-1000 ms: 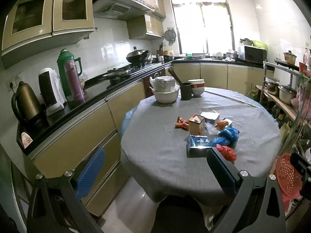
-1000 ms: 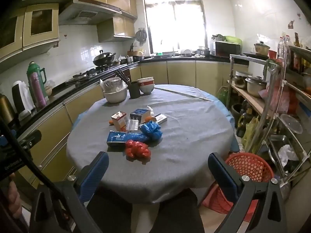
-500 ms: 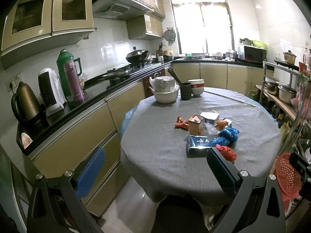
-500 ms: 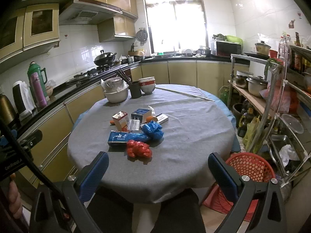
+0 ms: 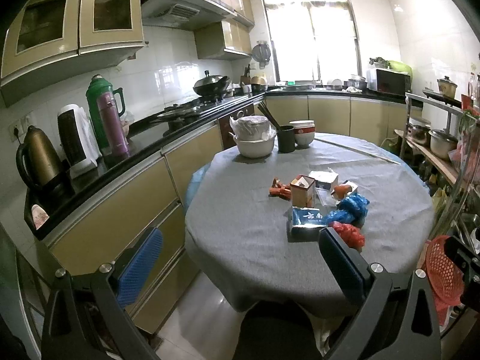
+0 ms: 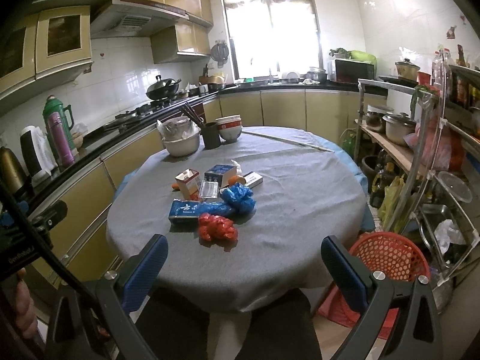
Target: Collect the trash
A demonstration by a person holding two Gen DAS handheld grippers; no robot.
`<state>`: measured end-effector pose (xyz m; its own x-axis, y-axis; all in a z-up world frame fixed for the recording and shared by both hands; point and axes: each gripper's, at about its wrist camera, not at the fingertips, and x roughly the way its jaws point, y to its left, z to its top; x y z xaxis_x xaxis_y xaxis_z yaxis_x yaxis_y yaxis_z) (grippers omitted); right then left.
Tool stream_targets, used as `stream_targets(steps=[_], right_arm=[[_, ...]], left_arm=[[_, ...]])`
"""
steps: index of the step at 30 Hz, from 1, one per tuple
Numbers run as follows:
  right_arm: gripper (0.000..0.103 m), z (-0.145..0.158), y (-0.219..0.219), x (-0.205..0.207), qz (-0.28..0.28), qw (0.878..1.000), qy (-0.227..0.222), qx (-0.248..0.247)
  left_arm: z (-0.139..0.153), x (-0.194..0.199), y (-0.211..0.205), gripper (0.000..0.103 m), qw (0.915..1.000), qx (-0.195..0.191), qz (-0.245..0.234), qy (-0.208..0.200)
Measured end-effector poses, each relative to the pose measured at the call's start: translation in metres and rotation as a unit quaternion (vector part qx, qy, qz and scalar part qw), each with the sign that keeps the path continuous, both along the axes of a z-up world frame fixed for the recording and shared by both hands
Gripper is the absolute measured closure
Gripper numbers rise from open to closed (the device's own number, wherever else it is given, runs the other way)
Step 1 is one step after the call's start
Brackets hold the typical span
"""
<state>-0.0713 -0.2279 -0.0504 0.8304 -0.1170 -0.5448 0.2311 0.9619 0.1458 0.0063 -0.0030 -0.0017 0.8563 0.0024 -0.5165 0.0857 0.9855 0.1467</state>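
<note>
A heap of trash lies mid-table on the grey cloth (image 6: 300, 198): a crumpled red bag (image 6: 217, 228), a blue bag (image 6: 238, 196), a flat blue box (image 6: 184, 210), a small orange-white carton (image 6: 188, 182) and a blue-white box (image 6: 219, 174). The same heap shows in the left wrist view, with the red bag (image 5: 348, 234) and the blue box (image 5: 306, 220). A red mesh basket (image 6: 390, 258) stands on the floor right of the table. My left gripper (image 5: 240, 258) and right gripper (image 6: 244, 267) are both open and empty, short of the table's near edge.
A white bowl with a bagged pot (image 6: 181, 142), a black chopstick cup (image 6: 211, 135) and stacked bowls (image 6: 229, 127) stand at the table's far side. The counter (image 5: 90, 174) with kettles and flasks runs along the left. A cluttered metal rack (image 6: 420, 156) stands at the right.
The right wrist view has crept slightly closer to the table. The left view is nearly unchanged. Both grippers stay open.
</note>
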Motion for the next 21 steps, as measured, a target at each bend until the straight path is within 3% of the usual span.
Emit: stream_targets(steps=[14, 21], right_arm=[[0.0, -0.009, -0.002, 0.01, 0.008, 1.0, 0.008, 0.004], [0.0, -0.031, -0.013, 0.048, 0.076, 0.997, 0.009, 0.008]], left_arm=[[-0.012, 0.008, 0.002, 0.0, 0.9995, -0.013, 0.0, 0.029], [-0.046, 0.056, 0.006, 0.0, 0.9973, -0.023, 0.0, 0.069]])
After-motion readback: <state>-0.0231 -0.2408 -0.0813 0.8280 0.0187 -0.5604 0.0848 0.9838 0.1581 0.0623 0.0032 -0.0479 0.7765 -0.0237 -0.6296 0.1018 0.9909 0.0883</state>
